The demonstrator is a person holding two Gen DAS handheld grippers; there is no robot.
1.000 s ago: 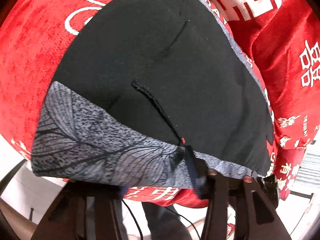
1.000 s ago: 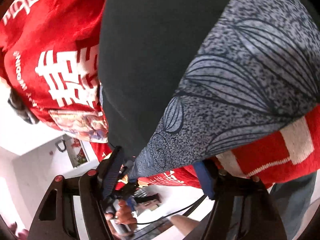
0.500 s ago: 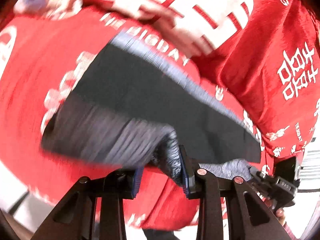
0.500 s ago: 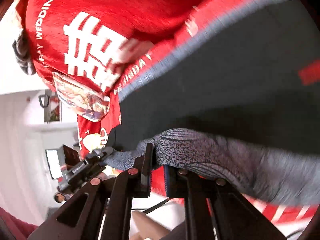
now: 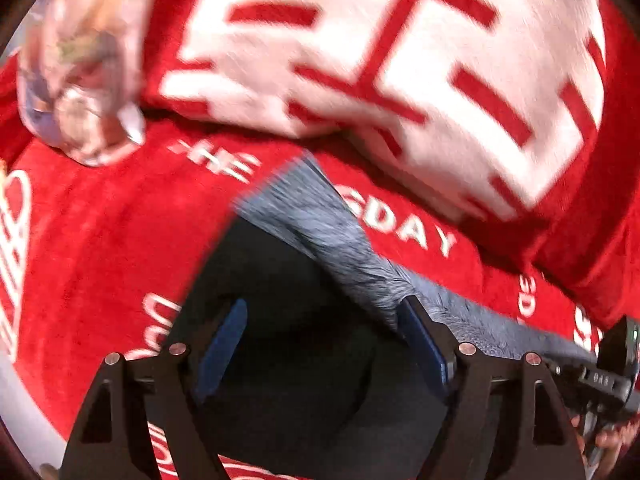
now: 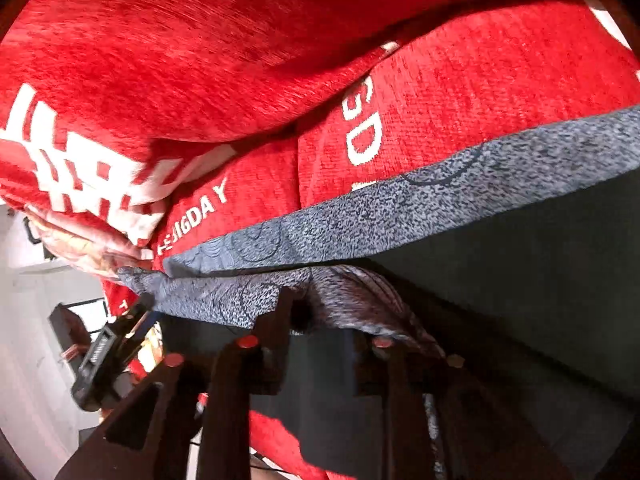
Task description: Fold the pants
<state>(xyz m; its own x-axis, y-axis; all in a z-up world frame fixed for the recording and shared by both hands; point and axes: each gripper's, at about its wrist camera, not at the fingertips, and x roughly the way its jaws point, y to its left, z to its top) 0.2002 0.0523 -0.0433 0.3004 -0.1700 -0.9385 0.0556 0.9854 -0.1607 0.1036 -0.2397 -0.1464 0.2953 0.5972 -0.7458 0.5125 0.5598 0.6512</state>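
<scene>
Two hand-held grippers: both are working the same pair of pants, low in their frames.
Left hand-held gripper (image 5: pixel 320 344): its blue-padded fingers (image 5: pixel 219 354) are standing wide apart over dark cloth, with the grey patterned band brushing only the right pad, so nothing is being pinched.
Right hand-held gripper (image 6: pixel 320 312): its fingers are sitting a little apart with a bunch of patterned cloth gathered between and over them; whether they are truly clamping it, I cannot tell.
Pants (image 6: pixel 500 280): they are lying on the red blanket (image 5: pixel 100 248), black panel toward the cameras, the grey patterned band (image 6: pixel 360 216) running diagonally across mid-frame just below the white lettering.
Pillow (image 5: pixel 400 60): a red one with a large white character is filling the upper frame in the left view, just behind the band.
Doing the step well: I judge the folded edge is being laid down, so the band edges should be lining up before the right side is letting go, and the cloth should be smoothed flat.
Change from half a second ago: the left fingers, then pinching the patterned edge, are now spread; the fold is lying lower and nearer the lettering.
</scene>
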